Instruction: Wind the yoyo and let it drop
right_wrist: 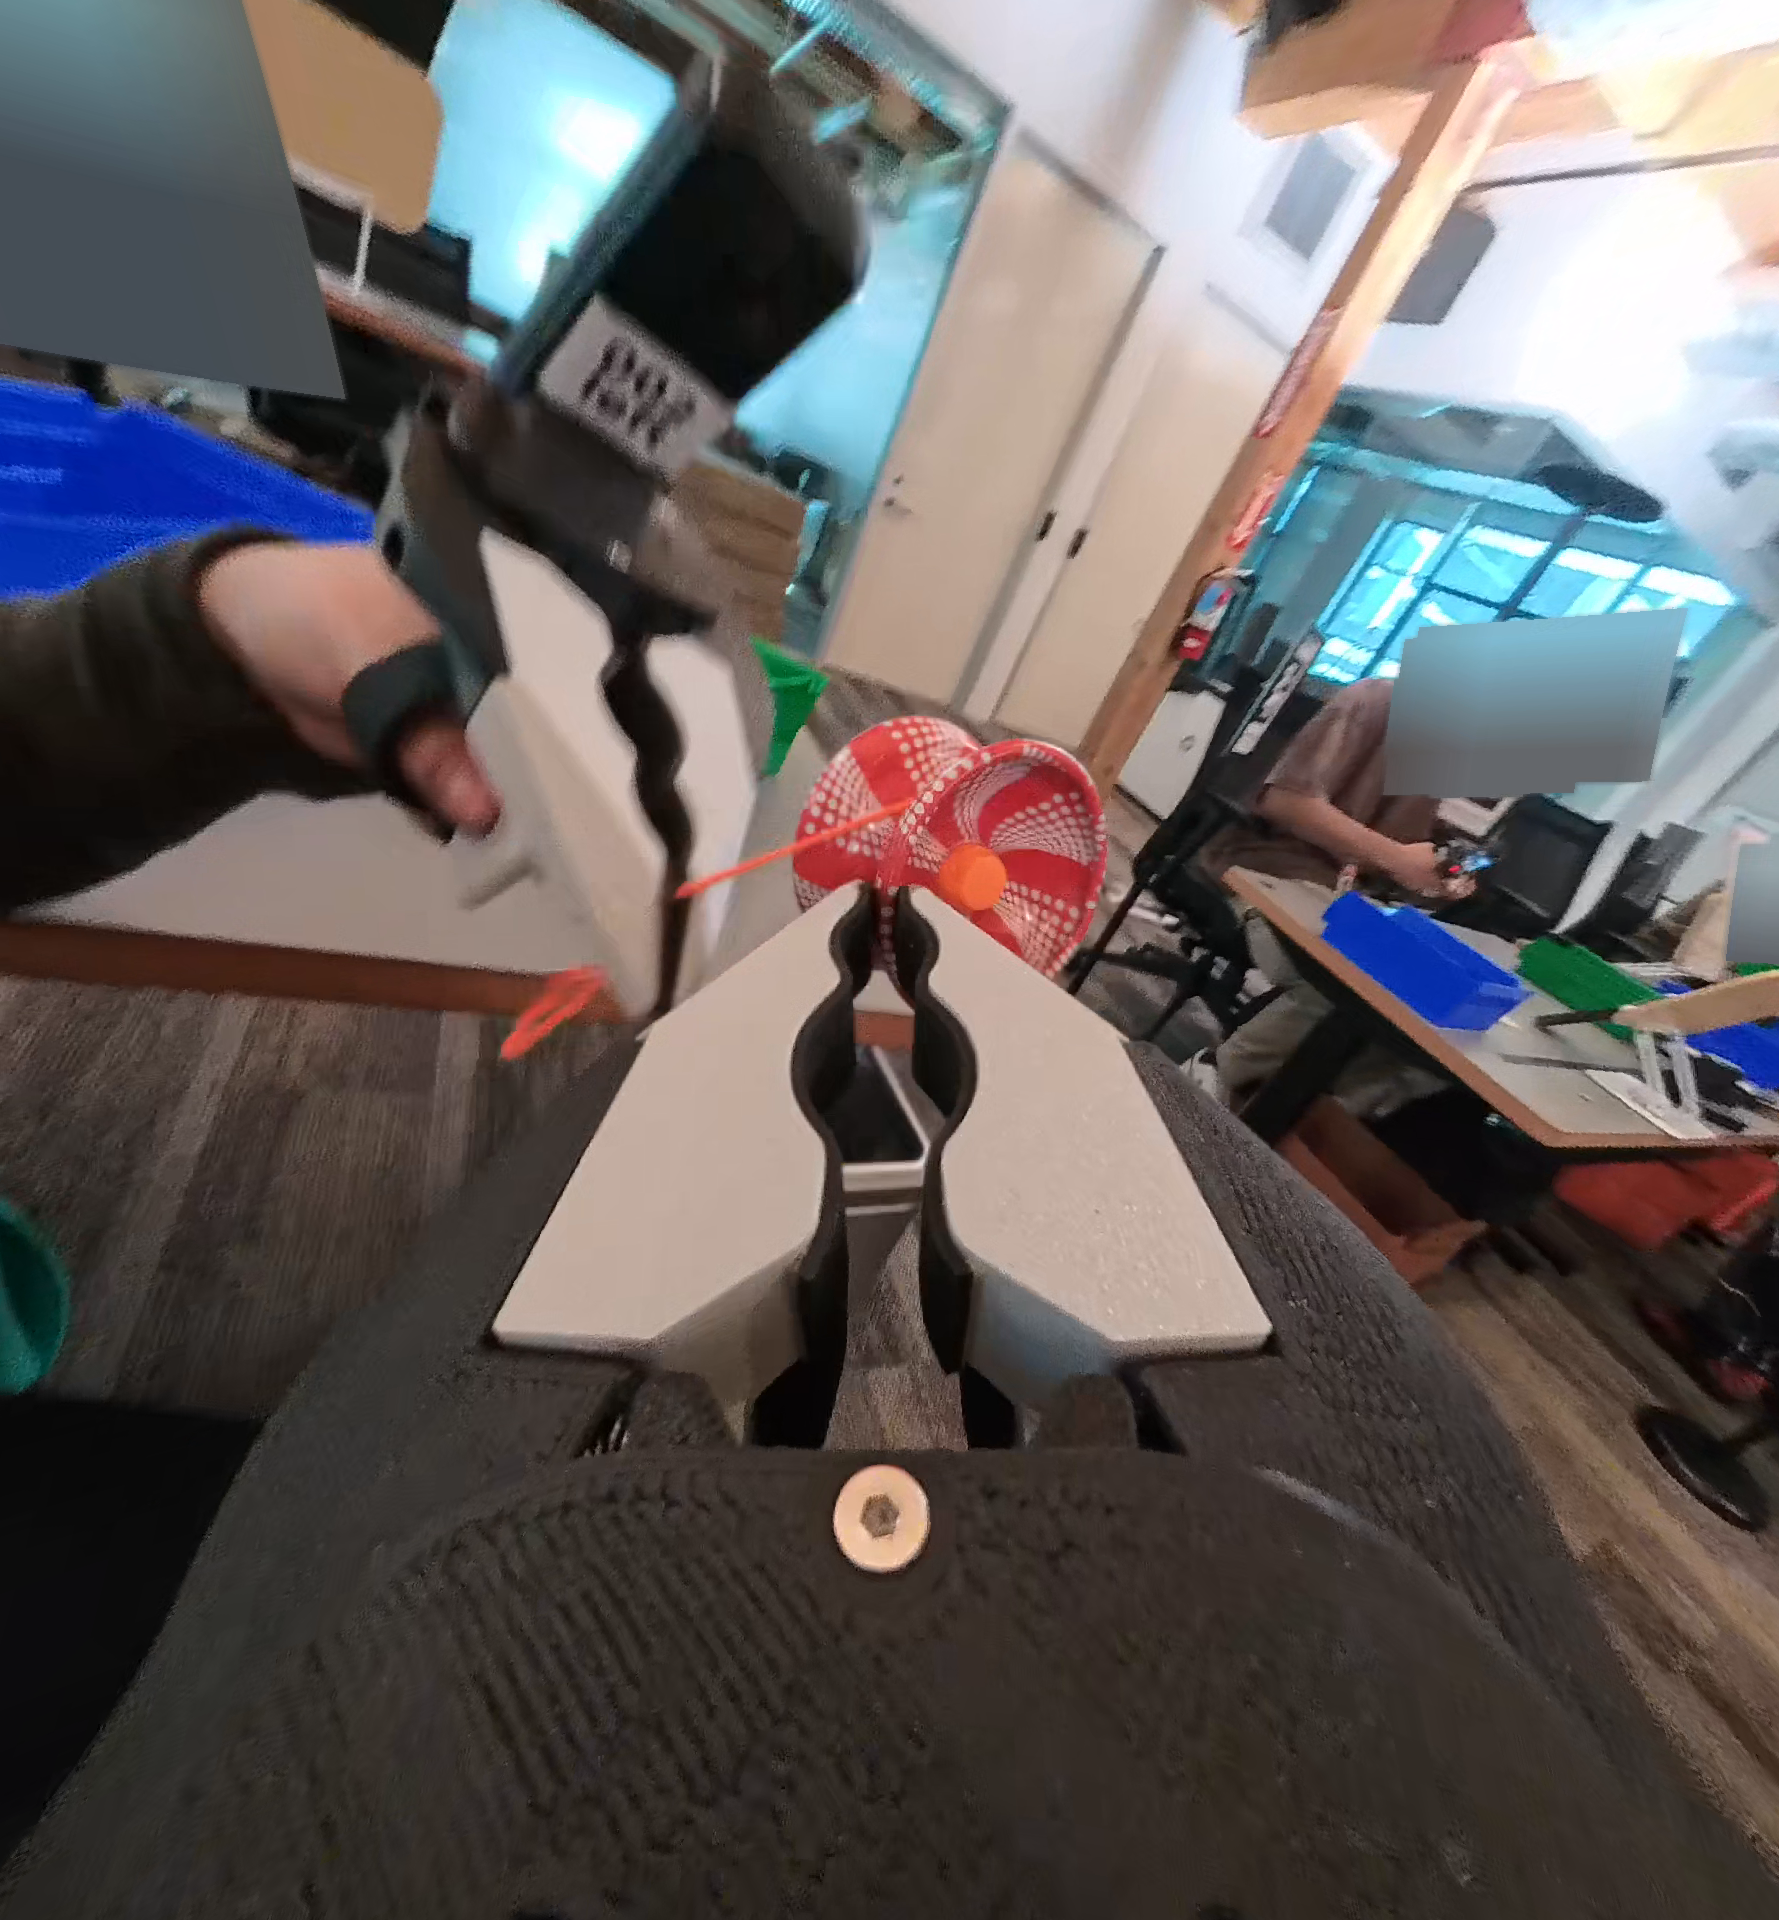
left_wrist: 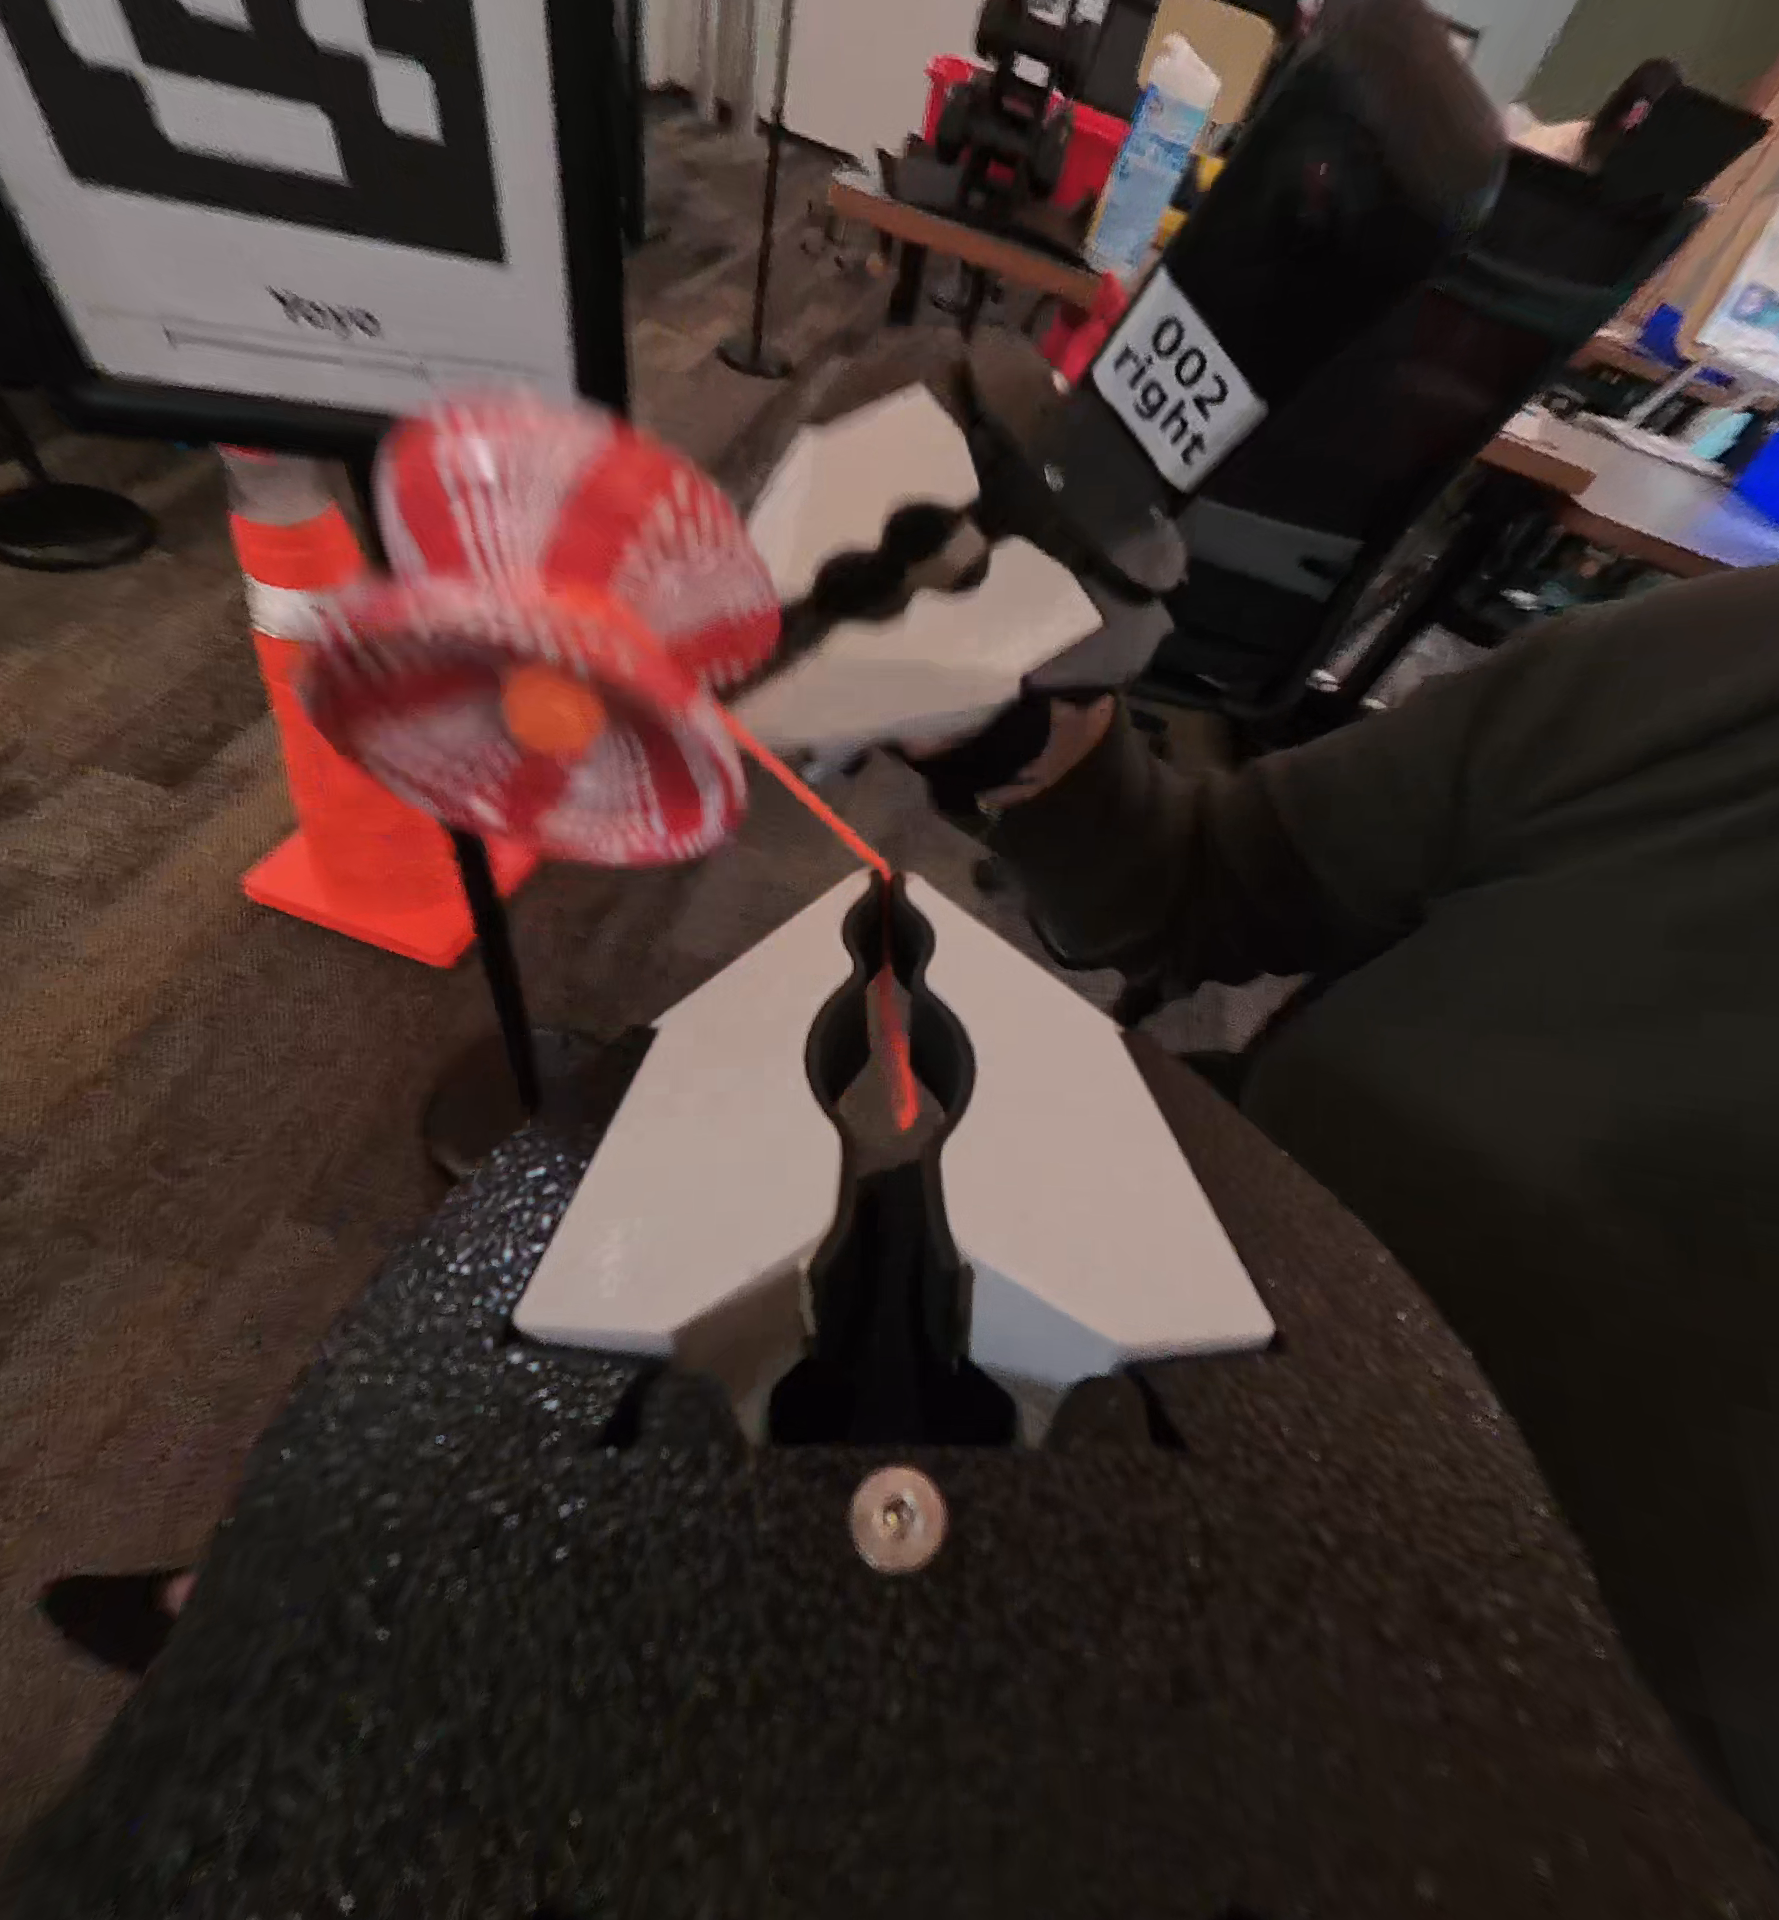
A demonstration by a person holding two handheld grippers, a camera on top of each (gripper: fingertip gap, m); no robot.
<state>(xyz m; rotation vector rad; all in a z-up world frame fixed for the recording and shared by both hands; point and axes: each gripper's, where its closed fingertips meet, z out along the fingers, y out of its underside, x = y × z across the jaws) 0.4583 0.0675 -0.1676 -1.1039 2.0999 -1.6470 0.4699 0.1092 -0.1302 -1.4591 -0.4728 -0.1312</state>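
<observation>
A red and white yoyo (left_wrist: 552, 665) with an orange hub is held in the air; it also shows in the right wrist view (right_wrist: 968, 842). My right gripper (right_wrist: 887, 904) is shut on the yoyo's rim; in the left wrist view (left_wrist: 812, 613) it comes in from the right behind the yoyo. An orange string (left_wrist: 802, 790) runs taut from the yoyo's axle to my left gripper (left_wrist: 887, 883), which is shut on it. In the right wrist view the left gripper (right_wrist: 665, 987) points down at the left, with the string's loop (right_wrist: 552, 1008) hanging beyond its jaws.
An orange traffic cone (left_wrist: 345, 748) and a black stand pole (left_wrist: 495, 977) stand on the carpet below the yoyo. A black and white marker board (left_wrist: 272, 177) stands behind. A table with blue bins (right_wrist: 1415, 956) and a seated person (right_wrist: 1311, 790) are at the right. Tip to tip, the grippers are about 5 cm apart.
</observation>
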